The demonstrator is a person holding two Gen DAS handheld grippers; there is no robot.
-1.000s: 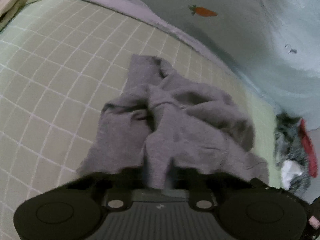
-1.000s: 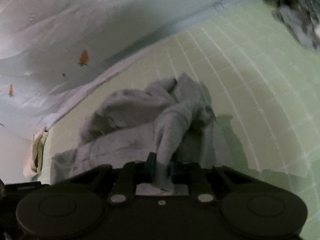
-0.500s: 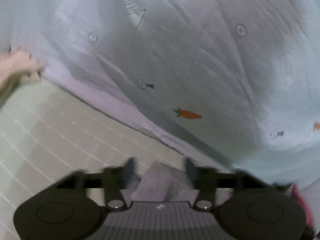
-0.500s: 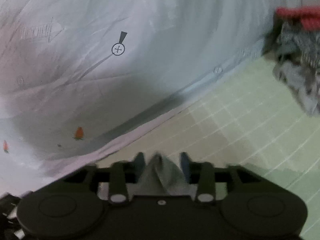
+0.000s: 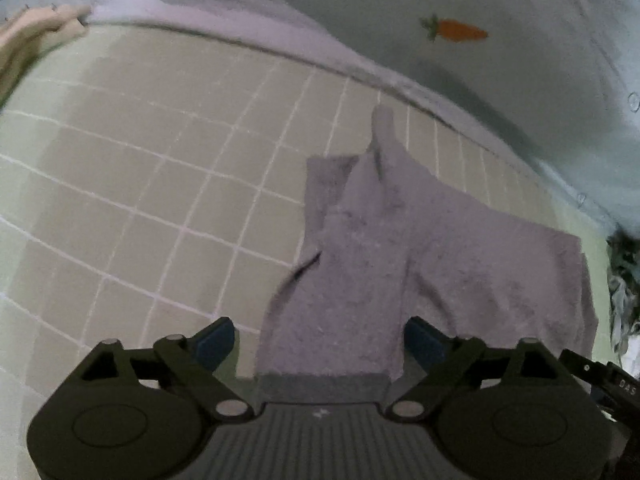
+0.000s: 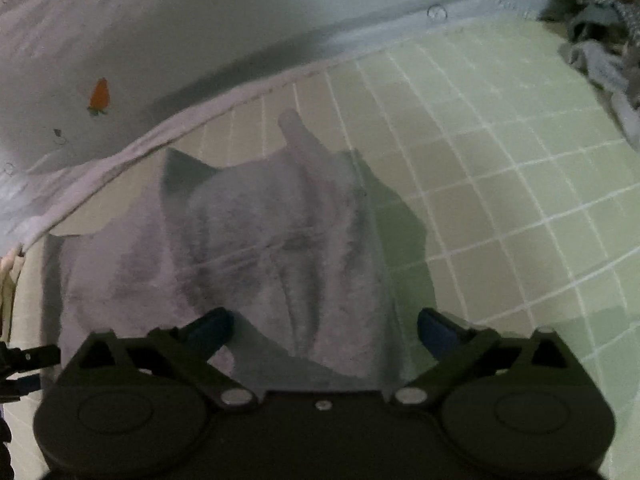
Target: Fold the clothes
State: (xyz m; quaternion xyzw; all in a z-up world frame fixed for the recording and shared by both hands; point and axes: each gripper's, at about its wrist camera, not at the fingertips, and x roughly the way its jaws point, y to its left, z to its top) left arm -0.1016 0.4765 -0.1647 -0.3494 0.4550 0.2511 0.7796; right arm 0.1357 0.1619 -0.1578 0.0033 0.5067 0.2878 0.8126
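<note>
A grey garment lies spread out on the green checked sheet; it also shows in the right wrist view. My left gripper is open, its blue-tipped fingers apart on either side of the garment's near edge. My right gripper is open too, its fingers spread over the garment's near edge. Neither gripper holds the cloth.
A pale quilt with carrot prints lies bunched along the far side of the sheet. A heap of other clothes lies at the far right, seen also at the right edge of the left wrist view.
Both grippers held the bunched grey garment a second ago, lifted it, then laid it out flatter. Both jaws have opened and let go of the cloth.
</note>
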